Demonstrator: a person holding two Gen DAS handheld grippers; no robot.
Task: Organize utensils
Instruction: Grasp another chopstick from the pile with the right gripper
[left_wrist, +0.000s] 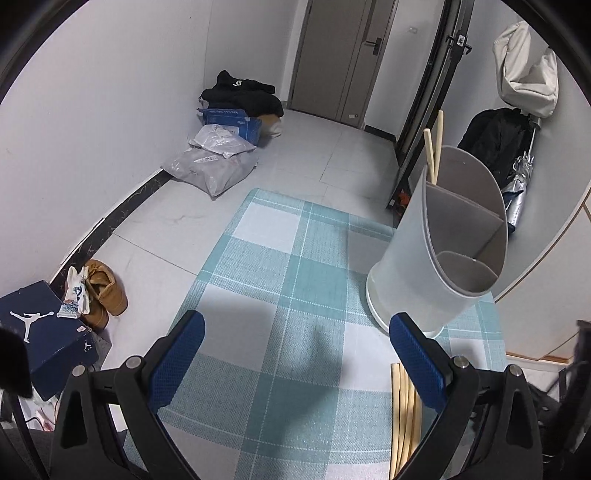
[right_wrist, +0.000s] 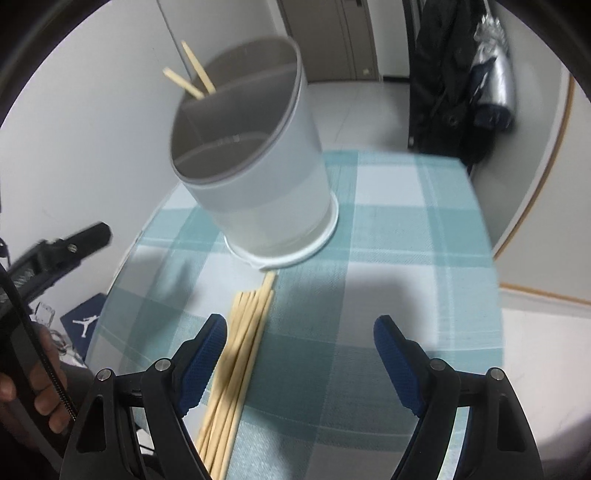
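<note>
A white utensil holder with inner dividers stands on the teal checked tablecloth; two wooden chopsticks lean in its back compartment. A bundle of wooden chopsticks lies flat in front of the holder, just right of my right gripper's left finger. My right gripper is open and empty above the cloth. My left gripper is open and empty; the holder is by its right finger and the chopstick bundle lies beside that finger.
The table edge falls to a tiled floor with a blue shoebox, brown shoes and grey parcels. Dark coats hang at the right. The left gripper shows at the right view's left edge.
</note>
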